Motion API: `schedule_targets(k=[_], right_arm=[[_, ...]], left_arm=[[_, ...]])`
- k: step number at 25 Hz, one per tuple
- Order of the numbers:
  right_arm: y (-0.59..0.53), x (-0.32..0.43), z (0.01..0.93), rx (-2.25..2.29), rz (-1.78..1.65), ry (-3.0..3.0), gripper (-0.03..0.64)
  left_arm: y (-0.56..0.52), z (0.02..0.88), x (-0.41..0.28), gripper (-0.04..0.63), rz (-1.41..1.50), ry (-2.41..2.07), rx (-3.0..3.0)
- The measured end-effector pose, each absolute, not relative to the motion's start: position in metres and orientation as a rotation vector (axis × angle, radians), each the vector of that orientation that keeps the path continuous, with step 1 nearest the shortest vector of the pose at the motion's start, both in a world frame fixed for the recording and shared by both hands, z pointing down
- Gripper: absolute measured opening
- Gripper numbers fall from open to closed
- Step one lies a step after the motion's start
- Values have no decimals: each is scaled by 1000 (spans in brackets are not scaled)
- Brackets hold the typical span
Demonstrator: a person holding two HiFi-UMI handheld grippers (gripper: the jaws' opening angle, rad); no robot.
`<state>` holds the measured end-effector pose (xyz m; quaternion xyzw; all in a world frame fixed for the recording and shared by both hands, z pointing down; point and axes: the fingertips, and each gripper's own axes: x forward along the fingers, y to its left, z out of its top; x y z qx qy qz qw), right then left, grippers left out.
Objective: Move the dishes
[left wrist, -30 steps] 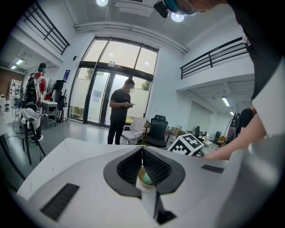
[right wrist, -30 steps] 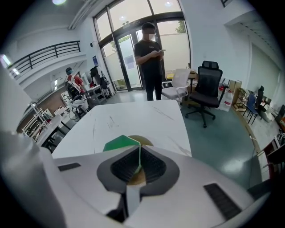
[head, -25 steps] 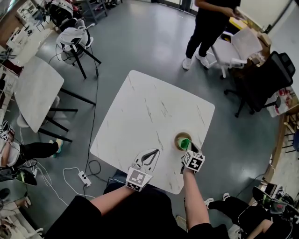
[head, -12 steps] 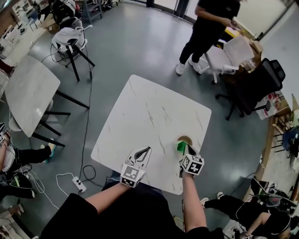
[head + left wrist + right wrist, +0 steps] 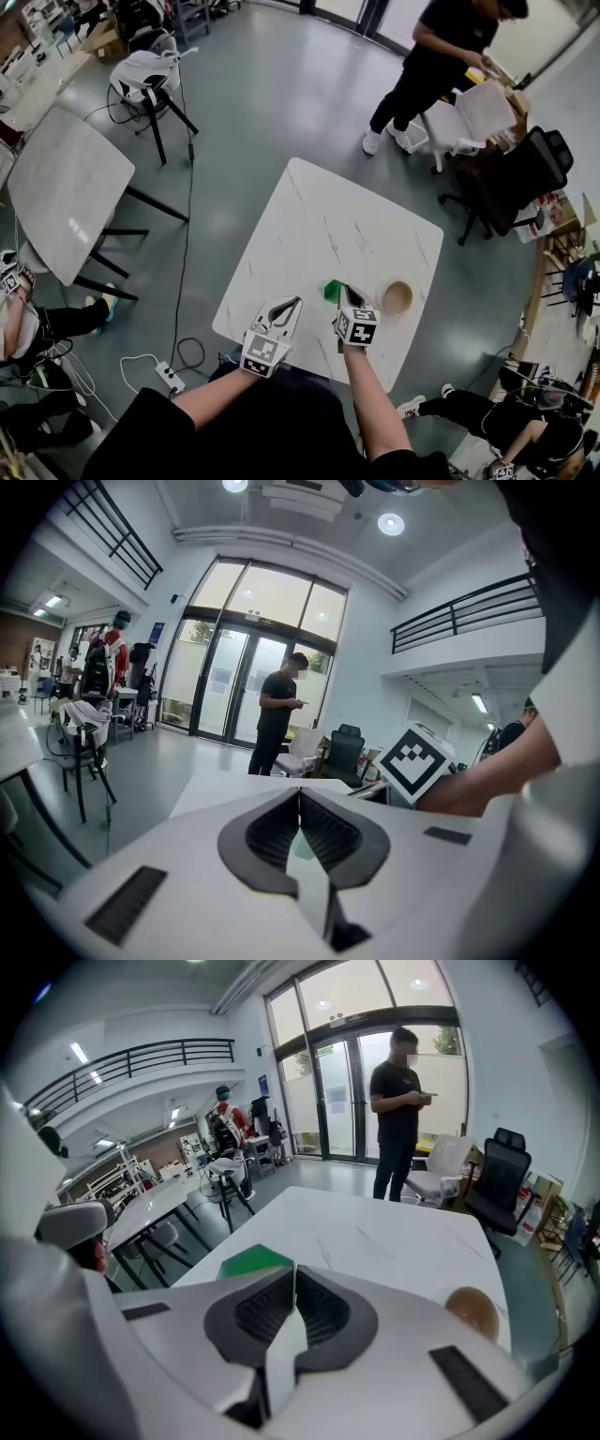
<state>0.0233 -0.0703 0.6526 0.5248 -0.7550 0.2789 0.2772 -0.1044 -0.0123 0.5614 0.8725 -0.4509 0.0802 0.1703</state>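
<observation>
right claw point(image 5: 343, 291) closed tight on the edge of a green angular plastic dish point(image 5: 331, 290); dish sticks out left of its tips, over the white marble tabletop point(image 5: 319, 216). tan round bowl point(image 5: 397, 296) sits on the tabletop right of that claw. left claw point(image 5: 296, 302) fully closed, empty.
</observation>
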Motion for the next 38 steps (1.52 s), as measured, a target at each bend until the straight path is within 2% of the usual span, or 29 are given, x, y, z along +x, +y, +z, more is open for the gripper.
schedule_targets(k=[8,15,24,38], right_arm=[[-105,-83,678,1310,718,-2041,22],[-127,-129,708,1257,740,-1991,22],[-133,-144,731,1227,777,-1942,23],[-133,-133,715,1256,810,-1990,25]], left_arm=[[-21,572,-181,17,226,-1289,2460],[-20,578,-230,17,223,-1313,2427],[-30,584,-267,17,213,-1339,2390],[-35,584,-257,17,201,-1345,2388]])
